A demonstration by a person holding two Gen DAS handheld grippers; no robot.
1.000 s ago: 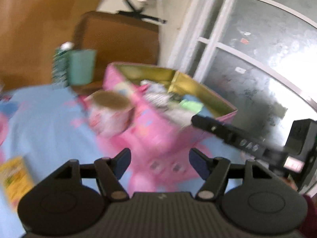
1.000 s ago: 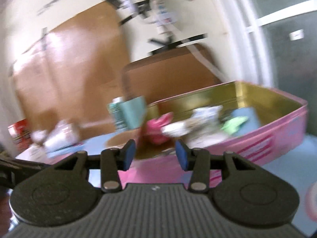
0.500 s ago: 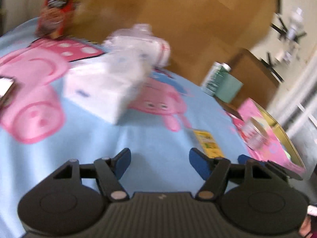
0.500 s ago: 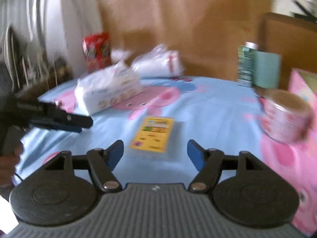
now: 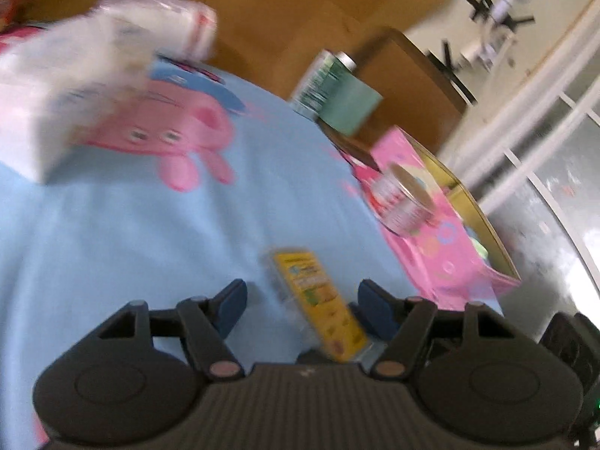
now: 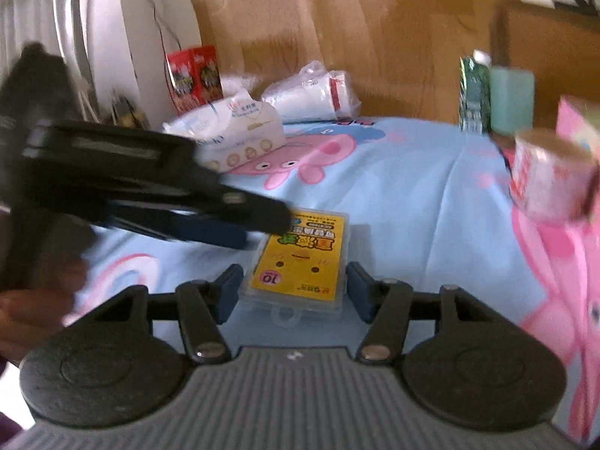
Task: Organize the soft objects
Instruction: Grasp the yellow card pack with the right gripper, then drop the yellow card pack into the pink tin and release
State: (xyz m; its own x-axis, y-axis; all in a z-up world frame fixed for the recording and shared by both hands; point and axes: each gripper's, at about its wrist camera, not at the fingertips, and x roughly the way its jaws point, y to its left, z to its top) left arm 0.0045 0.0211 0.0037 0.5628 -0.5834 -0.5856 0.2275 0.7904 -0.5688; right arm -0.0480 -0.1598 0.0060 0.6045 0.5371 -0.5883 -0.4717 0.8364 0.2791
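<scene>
Both hand-held grippers have swung away from the pink tin and now point down at the yellow card box, which sat farther off half a second ago.

Left wrist view: the left hand-held gripper (image 5: 302, 302) has its blue fingers spread apart, with nothing between them being squeezed. The yellow card box (image 5: 318, 296) lies on the blue pig sheet (image 5: 131, 232) just ahead, nearer the right finger. Far ahead to the left sits the white tissue pack (image 5: 56, 86) (very blurry here), with a bag of white rolls (image 5: 165, 18) behind it. Ahead to the right is the pink tin (image 5: 442, 240), open on top, with a round tape roll (image 5: 405, 206) touching its near side. A green can (image 5: 337, 93) stands behind that.

Right wrist view: the right hand-held gripper (image 6: 292, 288) is open too, one finger on each side of the yellow card box (image 6: 300, 258), close but not clamped. The left hand-held gripper (image 6: 150, 195) reaches in from the left, its tip over the far left corner of the box. Farther ahead lie the tissue pack (image 6: 236, 131) and bag of rolls (image 6: 315, 93). A red box (image 6: 191, 75) stands behind them. The tape roll (image 6: 551, 180) is off to the right.
</scene>
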